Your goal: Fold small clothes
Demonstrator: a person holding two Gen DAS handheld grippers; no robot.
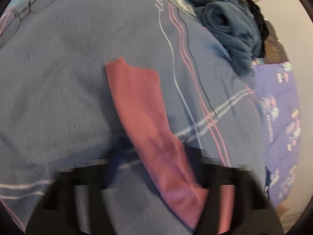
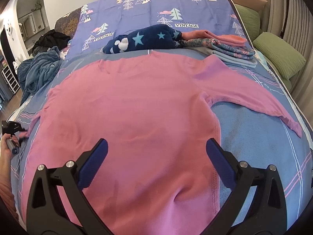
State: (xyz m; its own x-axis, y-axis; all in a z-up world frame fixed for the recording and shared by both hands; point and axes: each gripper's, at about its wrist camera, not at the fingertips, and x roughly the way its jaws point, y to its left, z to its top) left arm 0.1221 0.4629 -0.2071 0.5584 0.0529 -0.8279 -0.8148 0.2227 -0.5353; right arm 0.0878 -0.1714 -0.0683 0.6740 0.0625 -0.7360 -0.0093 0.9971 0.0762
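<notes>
**Pink top spread flat on the bed, one sleeve at the left tool**

Pink top: lies front-up and spread out on the grey-blue striped blanket covering the bed, neckline pointing away from the right wrist camera, hem nearest it. Shows one long sleeve stretched out flat to the right of the body.

Right tool: hovers above the hem of the pink top, close to its right side seam. Stands wide open, blue pads well apart, gripping nothing.

Left tool: sits at the far left of the pink top, by the end of the other sleeve, with a hand wrapped round its handle. Looks down along that sleeve, which runs up between the fingers from the bottom of the badly smeared left wrist view. Cannot tell from that blur whether the pads press on the cloth or stand apart.

Beyond the neckline of the pink top: navy garment with pale blue stars, and to its right a stack of folded clothes. Further right of the top, green pillows. Left of the top, past the shoulder, a rumpled blue blanket heap.
</notes>
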